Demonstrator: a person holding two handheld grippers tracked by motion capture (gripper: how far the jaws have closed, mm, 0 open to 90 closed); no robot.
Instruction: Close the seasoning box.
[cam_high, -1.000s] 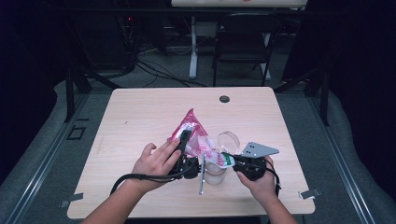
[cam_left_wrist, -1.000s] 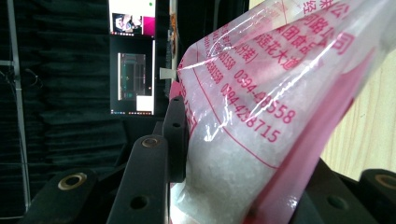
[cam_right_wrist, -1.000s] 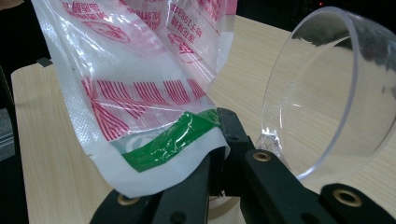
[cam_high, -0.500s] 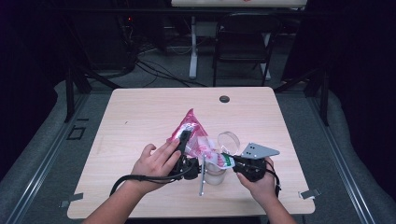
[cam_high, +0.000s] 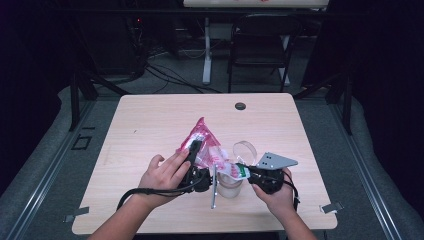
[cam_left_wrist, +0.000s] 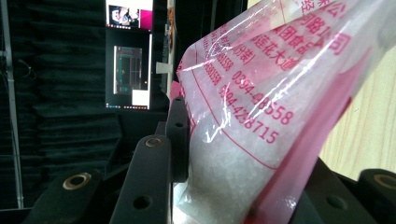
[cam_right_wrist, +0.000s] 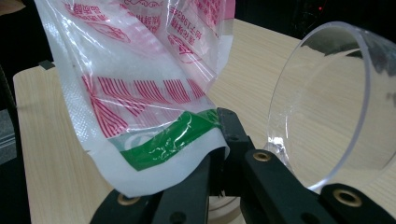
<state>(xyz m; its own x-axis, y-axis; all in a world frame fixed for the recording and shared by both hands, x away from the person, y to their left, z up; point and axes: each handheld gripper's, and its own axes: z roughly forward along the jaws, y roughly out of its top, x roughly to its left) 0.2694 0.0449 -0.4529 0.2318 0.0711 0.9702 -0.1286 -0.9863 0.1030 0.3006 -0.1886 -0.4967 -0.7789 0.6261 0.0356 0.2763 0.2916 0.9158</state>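
Note:
A pink-and-white printed plastic bag (cam_high: 204, 144) with white grains inside is held up over the table between both grippers. My left gripper (cam_high: 194, 159) is clamped on the bag's body (cam_left_wrist: 243, 154); its jaws have just been closing a little further, with the bag between them. My right gripper (cam_high: 246, 172) is shut on the bag's green-banded corner (cam_right_wrist: 173, 140). A clear cup (cam_high: 229, 186) stands on the table under that corner. Beside my right gripper, a clear round container (cam_right_wrist: 327, 102) lies tilted on its side.
The light wooden table (cam_high: 150, 125) has a dark round grommet (cam_high: 240, 106) near its far edge. A black chair (cam_high: 260, 45) and cables are on the floor beyond the table. Both hands are near the front edge.

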